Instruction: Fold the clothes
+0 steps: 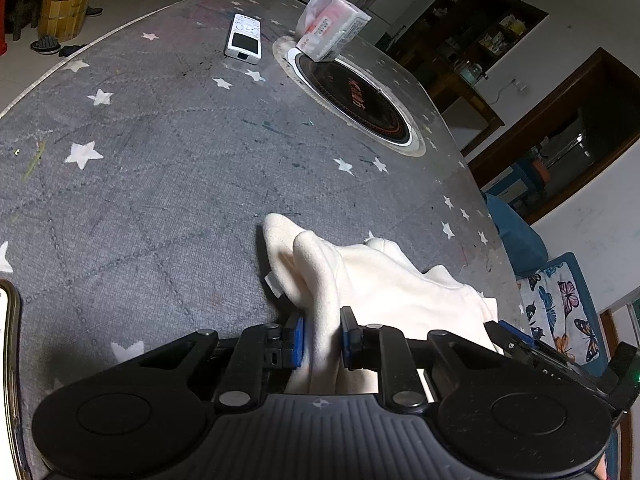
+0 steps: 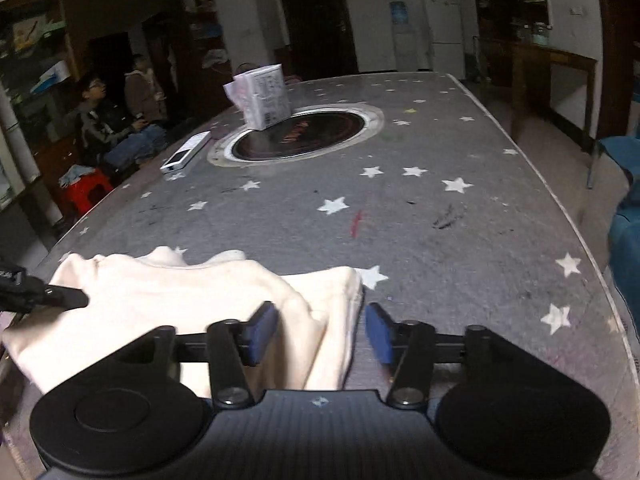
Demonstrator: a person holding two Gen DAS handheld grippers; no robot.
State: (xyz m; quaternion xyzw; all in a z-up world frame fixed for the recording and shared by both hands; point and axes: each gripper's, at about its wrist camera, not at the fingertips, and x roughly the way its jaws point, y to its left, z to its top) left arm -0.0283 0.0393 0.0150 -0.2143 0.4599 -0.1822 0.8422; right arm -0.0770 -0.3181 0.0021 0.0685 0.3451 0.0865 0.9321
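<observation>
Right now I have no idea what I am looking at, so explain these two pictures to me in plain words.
There is no robot here: a person holds a two-finger clamp in each hand, and a wide-angle camera on each clamp looks forward along its fingers. The black shape at the bottom of each picture is the clamp itself.

In the left hand's view, the left gripper has its blue pads closed on a fold of the cream garment.

In the right hand's view, the right gripper stands open, with an edge of the same garment lying between its pads but not pinched.

The garment lies crumpled on a grey star-patterned table cover. Farther back sit a white remote, a tissue pack and a round built-in cooktop.
</observation>
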